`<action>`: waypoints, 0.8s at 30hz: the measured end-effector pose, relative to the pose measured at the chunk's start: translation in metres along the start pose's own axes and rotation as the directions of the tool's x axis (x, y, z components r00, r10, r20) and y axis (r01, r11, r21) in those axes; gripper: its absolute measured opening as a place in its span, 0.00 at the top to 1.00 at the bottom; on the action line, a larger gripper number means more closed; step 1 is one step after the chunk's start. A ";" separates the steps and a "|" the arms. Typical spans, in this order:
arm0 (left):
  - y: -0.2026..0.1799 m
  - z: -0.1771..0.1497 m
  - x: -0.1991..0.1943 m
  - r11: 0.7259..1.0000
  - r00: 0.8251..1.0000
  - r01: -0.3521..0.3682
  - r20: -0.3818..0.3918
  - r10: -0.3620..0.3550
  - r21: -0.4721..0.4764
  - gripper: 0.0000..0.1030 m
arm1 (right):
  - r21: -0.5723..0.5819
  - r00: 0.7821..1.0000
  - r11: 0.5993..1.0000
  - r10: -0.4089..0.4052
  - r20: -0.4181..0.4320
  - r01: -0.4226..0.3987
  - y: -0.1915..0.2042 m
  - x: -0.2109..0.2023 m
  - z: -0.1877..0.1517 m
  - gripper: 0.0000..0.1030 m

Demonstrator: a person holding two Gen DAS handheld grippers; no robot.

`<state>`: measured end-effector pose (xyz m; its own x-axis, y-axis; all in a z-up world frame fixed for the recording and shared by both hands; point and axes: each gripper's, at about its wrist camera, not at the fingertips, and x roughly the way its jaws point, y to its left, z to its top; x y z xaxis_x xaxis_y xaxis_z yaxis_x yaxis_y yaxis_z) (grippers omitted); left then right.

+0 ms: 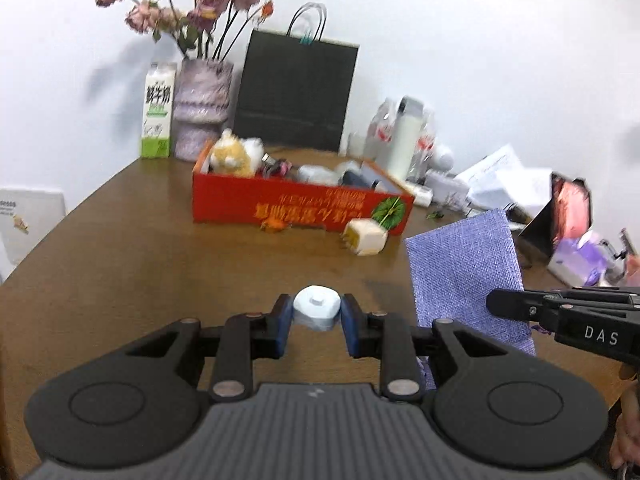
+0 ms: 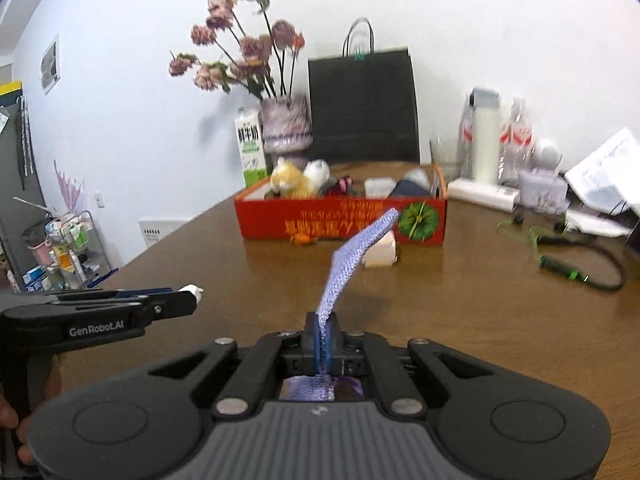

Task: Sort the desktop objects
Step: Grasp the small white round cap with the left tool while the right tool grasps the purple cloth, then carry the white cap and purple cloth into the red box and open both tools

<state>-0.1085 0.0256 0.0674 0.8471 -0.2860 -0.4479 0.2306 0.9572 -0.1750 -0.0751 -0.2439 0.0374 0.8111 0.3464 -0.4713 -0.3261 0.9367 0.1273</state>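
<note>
brown desk (image 1: pixel 120 264), woven lilac pouch (image 1: pixel 464 264)

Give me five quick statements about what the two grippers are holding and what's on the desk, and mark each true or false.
1. The left gripper holds a small pale blue object between its fingers. True.
2. The right gripper is empty. False: it is shut on a purple woven cloth.
3. The red box already holds things, among them a plush toy. True.
4. The black paper bag lies flat on the table. False: it stands upright against the wall, behind the box.
5. The vase of dried flowers stands inside the red box. False: it stands on the table behind the box, beside a milk carton.
</note>
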 end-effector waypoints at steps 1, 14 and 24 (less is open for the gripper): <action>0.001 0.004 -0.001 1.000 1.000 0.007 0.009 -0.006 -0.007 0.74 | 0.007 1.000 1.000 0.009 0.005 -0.009 0.000 -0.003 0.004 0.99; 0.058 0.168 0.114 0.998 0.995 -0.060 0.082 0.062 -0.023 0.74 | -0.081 0.976 0.991 0.120 0.184 -0.106 -0.022 0.077 0.177 0.99; 0.102 0.156 0.288 0.982 0.966 -0.189 -0.184 0.182 -0.019 0.73 | 0.046 0.948 0.996 0.088 -0.304 -0.078 -0.060 0.335 0.194 0.98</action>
<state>0.2335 0.0477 0.0569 0.7724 -0.1098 -0.6256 0.0572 0.9930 -0.1037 0.3102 -0.1739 0.0419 0.5926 0.3960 -0.7014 -0.3661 0.9081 0.2033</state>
